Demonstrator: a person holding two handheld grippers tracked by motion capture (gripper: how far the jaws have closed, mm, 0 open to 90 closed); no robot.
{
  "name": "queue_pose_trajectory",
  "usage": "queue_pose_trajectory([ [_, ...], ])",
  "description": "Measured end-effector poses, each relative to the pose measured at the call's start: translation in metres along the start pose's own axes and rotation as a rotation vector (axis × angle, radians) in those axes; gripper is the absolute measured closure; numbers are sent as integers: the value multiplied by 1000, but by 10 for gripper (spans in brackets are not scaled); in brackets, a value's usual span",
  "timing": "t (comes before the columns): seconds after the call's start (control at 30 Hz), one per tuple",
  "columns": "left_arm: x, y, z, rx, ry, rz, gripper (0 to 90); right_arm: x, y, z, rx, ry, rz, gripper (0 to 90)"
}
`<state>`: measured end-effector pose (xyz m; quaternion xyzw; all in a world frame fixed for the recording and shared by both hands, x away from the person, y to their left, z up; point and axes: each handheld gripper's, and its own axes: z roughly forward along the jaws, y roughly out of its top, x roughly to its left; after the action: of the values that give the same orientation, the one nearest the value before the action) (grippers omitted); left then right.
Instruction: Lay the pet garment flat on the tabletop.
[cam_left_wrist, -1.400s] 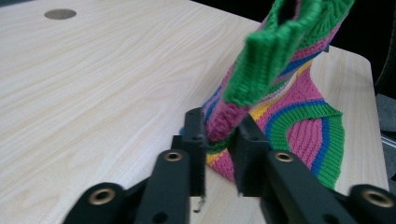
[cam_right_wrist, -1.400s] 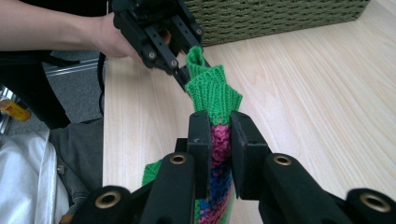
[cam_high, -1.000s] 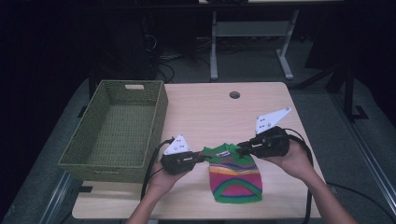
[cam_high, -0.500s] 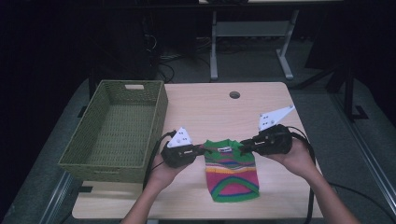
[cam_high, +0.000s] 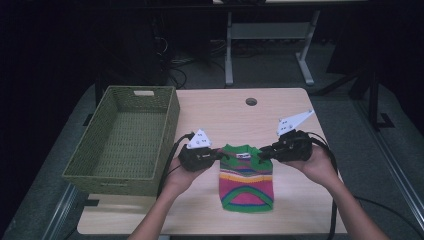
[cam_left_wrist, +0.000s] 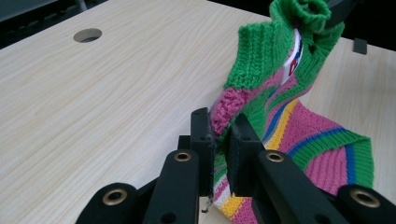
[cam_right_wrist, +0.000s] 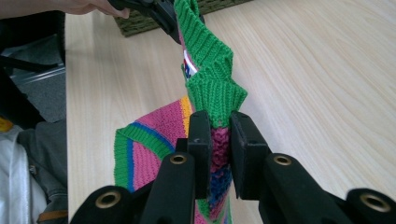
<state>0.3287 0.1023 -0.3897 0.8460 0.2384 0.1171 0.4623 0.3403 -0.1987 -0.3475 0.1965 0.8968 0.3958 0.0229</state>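
Both tongs are clamped on the sweater (cam_high: 246, 176), one at each shoulder: left tongs (cam_high: 218, 155) on its left corner, right tongs (cam_high: 264, 153) on its right. The collar hangs stretched between them, hem trailing on the table (cam_high: 215, 107) toward the person. The basket (cam_high: 125, 140) sits left, nearer the left hand, so that's likely where it swings.

One striped knitted sweater (cam_high: 246, 177) lies on the one wooden surface (cam_high: 220, 112), and one green woven basket (cam_high: 125, 140) stands there. Two tongs are present: the left tongs (cam_high: 220, 155) and the right tongs (cam_high: 263, 152). The surface has one round hole (cam_high: 251, 101).
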Motion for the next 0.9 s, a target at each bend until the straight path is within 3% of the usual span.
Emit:
queue_pose_trajectory([
  [0.53, 9, 5, 18, 67, 13, -8, 825, -24, -6, 8, 12, -55, 62, 789],
  [0.9, 15, 3, 26, 76, 33, -44, 825, -34, -6, 14, 1, -88, 84, 786],
])
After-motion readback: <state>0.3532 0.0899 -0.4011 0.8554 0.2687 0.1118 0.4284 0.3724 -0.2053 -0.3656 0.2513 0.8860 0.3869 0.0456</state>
